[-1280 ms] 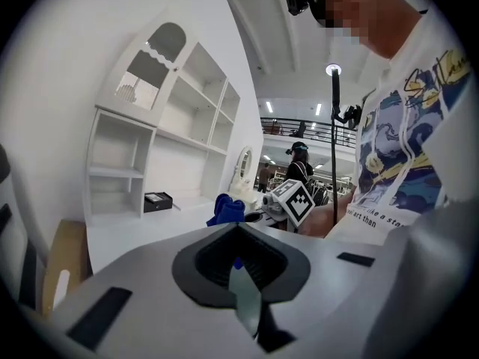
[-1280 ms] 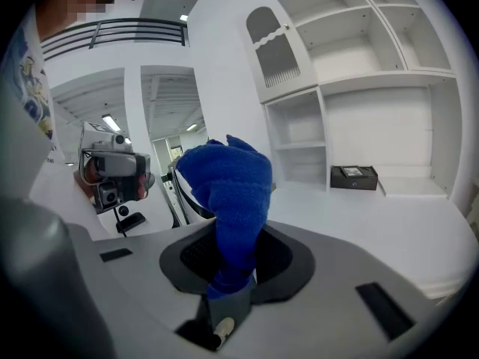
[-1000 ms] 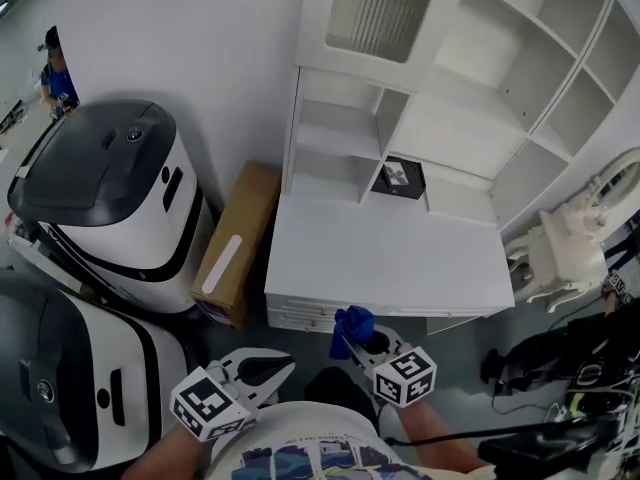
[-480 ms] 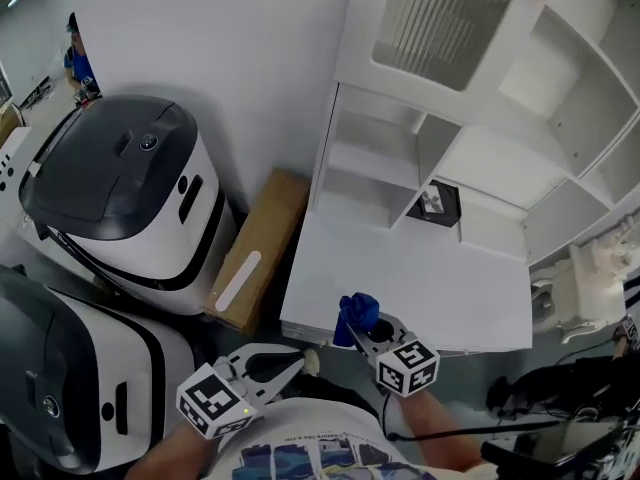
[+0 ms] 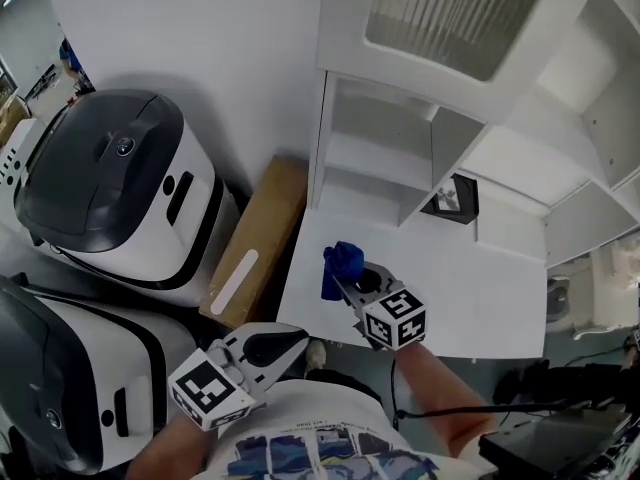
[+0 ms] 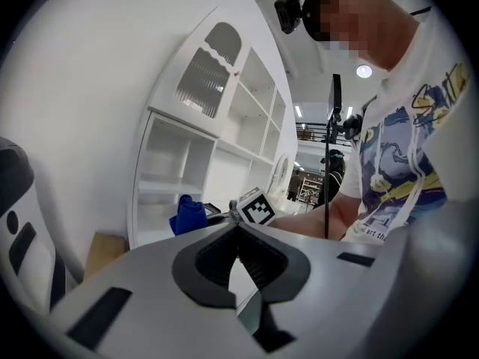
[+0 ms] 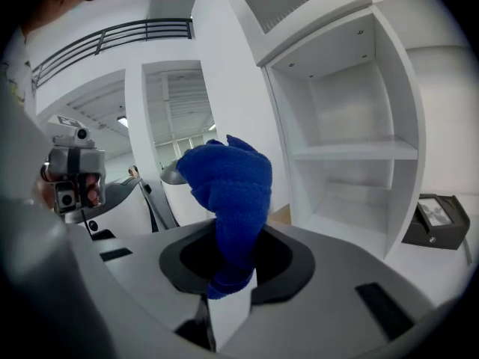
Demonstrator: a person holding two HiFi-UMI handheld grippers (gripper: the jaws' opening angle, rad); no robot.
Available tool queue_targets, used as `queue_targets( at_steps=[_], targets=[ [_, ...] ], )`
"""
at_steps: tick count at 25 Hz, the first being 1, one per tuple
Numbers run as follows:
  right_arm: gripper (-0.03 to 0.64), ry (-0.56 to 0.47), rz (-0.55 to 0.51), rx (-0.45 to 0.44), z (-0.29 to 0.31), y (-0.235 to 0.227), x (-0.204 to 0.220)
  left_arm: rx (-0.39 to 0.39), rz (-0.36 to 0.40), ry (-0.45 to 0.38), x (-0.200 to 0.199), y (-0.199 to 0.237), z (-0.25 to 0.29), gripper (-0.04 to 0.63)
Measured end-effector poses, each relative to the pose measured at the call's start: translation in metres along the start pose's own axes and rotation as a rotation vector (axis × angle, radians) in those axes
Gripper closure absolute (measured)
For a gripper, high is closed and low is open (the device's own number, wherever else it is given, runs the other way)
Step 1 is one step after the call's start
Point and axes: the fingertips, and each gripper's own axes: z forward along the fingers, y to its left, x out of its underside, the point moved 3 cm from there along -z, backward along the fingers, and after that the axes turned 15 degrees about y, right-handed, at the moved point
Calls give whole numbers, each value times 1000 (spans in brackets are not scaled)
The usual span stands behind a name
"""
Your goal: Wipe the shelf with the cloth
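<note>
The cloth [image 5: 342,266] is deep blue and fluffy like terry, bunched into a rumpled wad. In the right gripper view the cloth [image 7: 228,193] stands up out of the jaws as a fat, folded lump. A narrower tail of it runs down between the dark pads.

My right gripper [image 5: 345,282] has its jaws closed on that tail, so the cloth is pinched at its lower end and the bulk sticks out loose past the tips. From the head view it sits over the left part of the white desk [image 5: 460,298], near the desk's left edge and short of its back. I cannot tell whether it touches the surface.

Ahead of it rises the white shelf [image 5: 372,153], whose open left compartments face my right gripper. In the next compartment to the right, at desk level, sits a small black box [image 5: 452,198], well apart from the cloth.

My left gripper [image 5: 290,340] hangs low, close to my body and off the desk's front-left corner. Its jaws are together with nothing between them.

On the floor beside the desk's left edge, a long cardboard box [image 5: 255,253] leans against the wall. Two large white-and-dark machines [image 5: 110,183] stand further left.
</note>
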Motion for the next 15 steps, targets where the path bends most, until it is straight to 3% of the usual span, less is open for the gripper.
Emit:
queue_targets(
  at_steps=[8, 15],
  targets=[
    [518, -49, 55, 9, 56, -33, -63, 28, 40, 24, -15, 44, -10, 583],
    [518, -54, 81, 70, 104, -68, -108, 16, 27, 21, -8, 78, -38, 583]
  ],
)
